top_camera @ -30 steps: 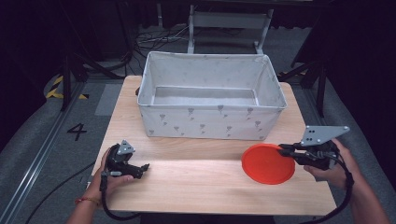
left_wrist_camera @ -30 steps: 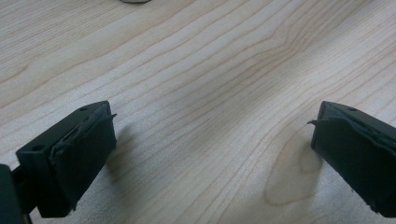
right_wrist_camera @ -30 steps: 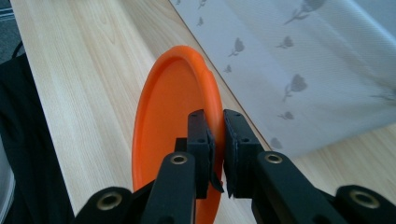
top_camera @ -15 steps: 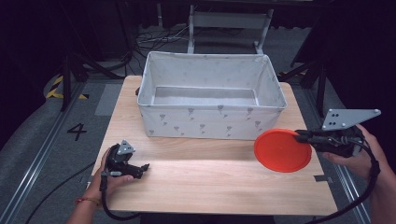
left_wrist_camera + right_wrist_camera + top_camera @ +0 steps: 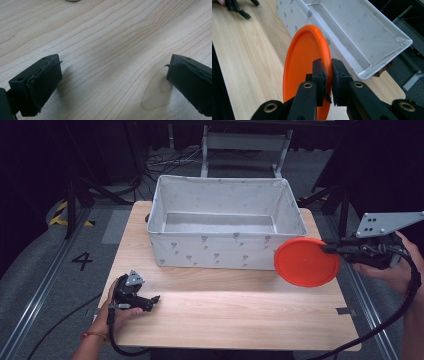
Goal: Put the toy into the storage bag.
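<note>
Round orange plastic disc (image 5: 306,262): light, stiff, best pinched at rim | right tongs (image 5: 327,75) clamped on rim | left tongs (image 5: 112,82) apart, empty.

Orange plastic plate (image 5: 306,262): round, with a raised rim, unmarked and empty. Held clear of the wooden table (image 5: 240,320) by its rim, nearly on edge in the right gripper view, beside the near right corner of the white fabric bin (image 5: 225,252), whose front wall it overlaps.
</note>
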{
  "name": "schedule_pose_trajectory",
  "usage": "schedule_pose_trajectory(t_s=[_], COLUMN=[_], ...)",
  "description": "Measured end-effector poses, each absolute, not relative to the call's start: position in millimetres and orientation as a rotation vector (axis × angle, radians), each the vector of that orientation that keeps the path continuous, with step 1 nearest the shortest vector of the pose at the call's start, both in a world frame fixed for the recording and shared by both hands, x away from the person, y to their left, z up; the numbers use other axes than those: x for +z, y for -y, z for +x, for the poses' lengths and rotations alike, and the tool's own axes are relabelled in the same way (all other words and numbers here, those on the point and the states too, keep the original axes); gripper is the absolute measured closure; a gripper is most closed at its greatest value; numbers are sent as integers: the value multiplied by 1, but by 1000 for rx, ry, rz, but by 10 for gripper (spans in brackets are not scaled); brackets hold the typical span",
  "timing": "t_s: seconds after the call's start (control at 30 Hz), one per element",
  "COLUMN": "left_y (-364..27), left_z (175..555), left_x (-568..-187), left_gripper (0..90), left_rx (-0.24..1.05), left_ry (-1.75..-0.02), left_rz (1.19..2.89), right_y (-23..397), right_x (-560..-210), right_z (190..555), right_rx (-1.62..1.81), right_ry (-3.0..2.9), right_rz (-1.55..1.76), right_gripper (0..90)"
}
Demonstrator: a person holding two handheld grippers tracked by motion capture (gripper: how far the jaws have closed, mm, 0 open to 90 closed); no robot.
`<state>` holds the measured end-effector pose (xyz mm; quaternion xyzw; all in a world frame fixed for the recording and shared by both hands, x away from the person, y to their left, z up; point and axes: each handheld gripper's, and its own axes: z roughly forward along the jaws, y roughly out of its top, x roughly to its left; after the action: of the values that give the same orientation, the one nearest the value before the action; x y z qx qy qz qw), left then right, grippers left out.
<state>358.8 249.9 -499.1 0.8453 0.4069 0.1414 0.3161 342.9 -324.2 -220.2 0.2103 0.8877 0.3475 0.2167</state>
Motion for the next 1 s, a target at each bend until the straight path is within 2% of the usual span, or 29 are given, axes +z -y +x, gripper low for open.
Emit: schedule_pose_trajectory(t_s=[0.53,1.0], left_y=[-250,-250], left_z=[359,359], left_x=[-499,-499], left_gripper=[3,3], left_rx=[373,372], left_ry=[-1072,-1071], left_rz=[2226,2226], right_y=[315,307], right_x=[-167,-151], right_z=[369,403], right_rx=[941,956], right_ry=[-2388,-2366], right_rz=[565,592], right_gripper=[822,822])
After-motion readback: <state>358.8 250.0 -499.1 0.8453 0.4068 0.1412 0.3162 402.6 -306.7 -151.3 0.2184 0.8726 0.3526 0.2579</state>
